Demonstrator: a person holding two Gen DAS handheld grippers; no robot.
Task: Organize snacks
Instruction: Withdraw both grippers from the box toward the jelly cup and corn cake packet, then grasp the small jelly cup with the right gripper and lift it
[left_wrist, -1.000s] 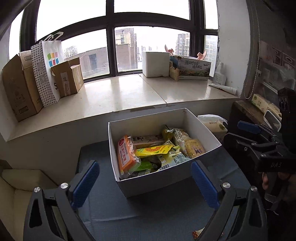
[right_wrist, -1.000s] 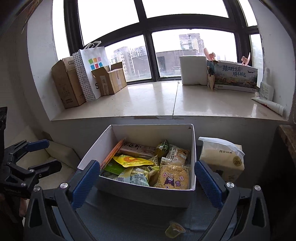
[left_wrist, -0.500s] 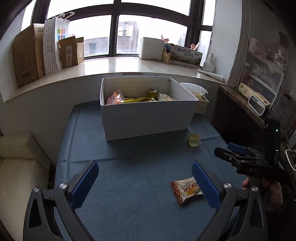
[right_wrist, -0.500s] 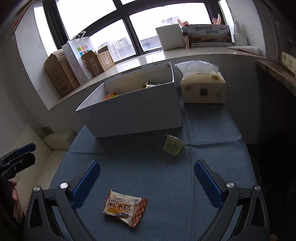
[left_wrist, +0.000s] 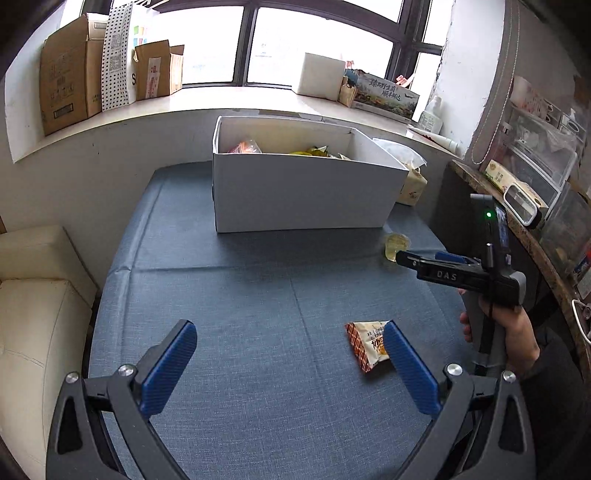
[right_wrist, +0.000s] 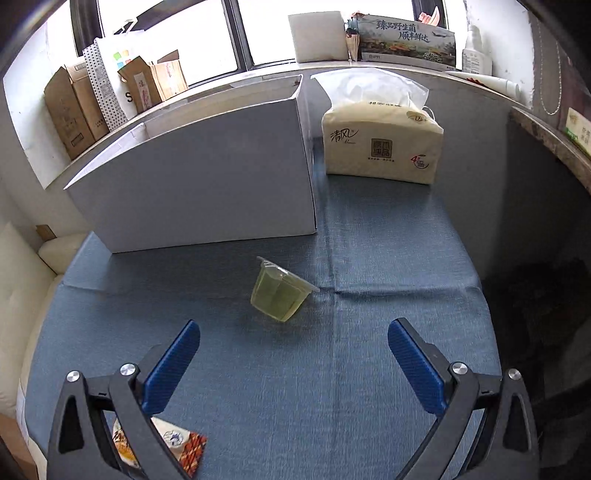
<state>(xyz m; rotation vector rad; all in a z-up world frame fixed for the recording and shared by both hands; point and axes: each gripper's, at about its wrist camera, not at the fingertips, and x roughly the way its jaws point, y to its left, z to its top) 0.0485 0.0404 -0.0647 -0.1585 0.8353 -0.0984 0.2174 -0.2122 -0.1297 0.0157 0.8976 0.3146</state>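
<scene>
1. Left wrist view: blue woven cloth (left_wrist: 258, 314) covers the table. The left gripper (left_wrist: 290, 349) hangs above it with its blue ribbed pads spread wide and nothing between them. An orange snack packet (left_wrist: 367, 345) lies flat on the cloth, partly hidden behind the right-hand pad. Farther back stands a white cardboard box (left_wrist: 303, 195) with crinkled wrappers showing over its rim. A small clear jelly cup (left_wrist: 397, 245) sits near the box's front right corner, and the right gripper (left_wrist: 424, 262), held in a hand (left_wrist: 513, 332), juts in just in front of it; seen side-on, I cannot tell its opening here.

2. Right wrist view: the right gripper (right_wrist: 293, 350) is spread wide and empty. The jelly cup (right_wrist: 279, 293), yellowish and tipped on its side, lies ahead of the pads, apart from them. Behind it rises the plain box wall (right_wrist: 207, 184); a soft plastic tissue pack (right_wrist: 382, 147) stands just beside the box. The snack packet (right_wrist: 177, 443) peeks out under the left finger's frame.
</scene>
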